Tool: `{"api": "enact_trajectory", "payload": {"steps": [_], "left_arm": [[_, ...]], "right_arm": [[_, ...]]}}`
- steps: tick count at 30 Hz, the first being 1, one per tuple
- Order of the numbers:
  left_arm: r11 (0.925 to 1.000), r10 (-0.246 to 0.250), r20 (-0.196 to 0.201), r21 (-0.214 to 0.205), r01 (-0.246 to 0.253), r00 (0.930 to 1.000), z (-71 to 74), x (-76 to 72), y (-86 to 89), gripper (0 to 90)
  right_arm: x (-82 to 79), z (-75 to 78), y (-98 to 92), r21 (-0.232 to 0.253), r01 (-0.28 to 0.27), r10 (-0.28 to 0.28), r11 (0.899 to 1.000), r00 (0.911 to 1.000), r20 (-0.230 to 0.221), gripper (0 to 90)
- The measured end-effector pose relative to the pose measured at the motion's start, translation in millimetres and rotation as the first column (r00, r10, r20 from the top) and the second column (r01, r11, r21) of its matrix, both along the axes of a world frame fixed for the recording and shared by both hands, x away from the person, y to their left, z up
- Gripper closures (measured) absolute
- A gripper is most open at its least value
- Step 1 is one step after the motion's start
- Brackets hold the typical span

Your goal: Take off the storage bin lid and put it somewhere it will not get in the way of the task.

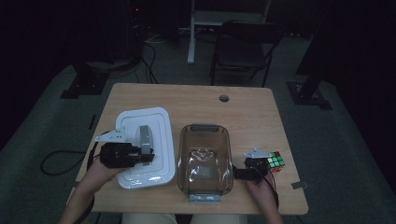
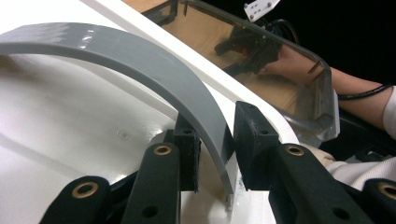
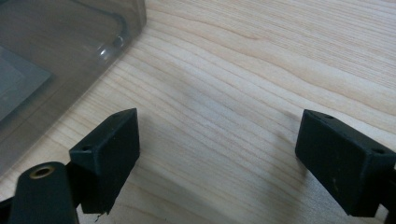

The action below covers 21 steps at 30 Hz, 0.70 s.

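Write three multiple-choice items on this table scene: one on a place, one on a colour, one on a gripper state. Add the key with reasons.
1. Where does the puzzle cube lie?
A. right of the clear bin
B. inside the bin
C. on the white lid

2. What colour is the lid's handle?
A. red
B. grey
C. yellow

3. How do the jaws of the right gripper stand?
A. shut on the cube
B. shut on the bin's rim
C. open over the bare table

Key: A, the cube sits at the table's right edge; B, a grey arch between the jaws of the left gripper; C, wood shows between the spread jaws.
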<state>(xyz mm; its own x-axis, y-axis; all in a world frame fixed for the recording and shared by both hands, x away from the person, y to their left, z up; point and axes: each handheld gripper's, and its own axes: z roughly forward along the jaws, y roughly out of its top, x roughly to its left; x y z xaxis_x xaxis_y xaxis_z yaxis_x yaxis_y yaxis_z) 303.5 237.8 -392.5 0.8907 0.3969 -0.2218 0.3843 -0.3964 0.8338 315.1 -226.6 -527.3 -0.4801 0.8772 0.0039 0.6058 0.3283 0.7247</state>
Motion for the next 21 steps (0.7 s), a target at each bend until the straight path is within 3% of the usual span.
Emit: {"api": "enact_trajectory", "payload": {"steps": [7, 11, 15, 21], "left_arm": [[0.9998, -0.018, -0.03, 0.006, 0.018, 0.9994, -21.4, 8.0, -2.0, 72.8], [0.9996, -0.026, -0.047, 0.013, 0.026, 0.9986, -43.2, 15.6, -9.5, 72.5], [0.9986, -0.043, -0.087, 0.028, 0.046, 0.9953, -62.2, 23.2, -18.6, 72.5], [0.9976, -0.067, -0.141, 0.007, 0.069, 0.9878, -81.3, 34.8, -24.8, 72.5]], "right_arm": [[0.0, 0.0, 0.0, 0.0, 0.0, 0.0, 1.0, 1.0, 0.0, 13.7], [0.0, 0.0, 0.0, 0.0, 0.0, 0.0, 1.0, 1.0, 0.0, 13.7], [0.0, 0.0, 0.0, 0.0, 0.0, 0.0, 1.0, 1.0, 0.0, 13.7], [0.0, 0.0, 0.0, 0.0, 0.0, 0.0, 1.0, 1.0, 0.0, 13.7]]}}
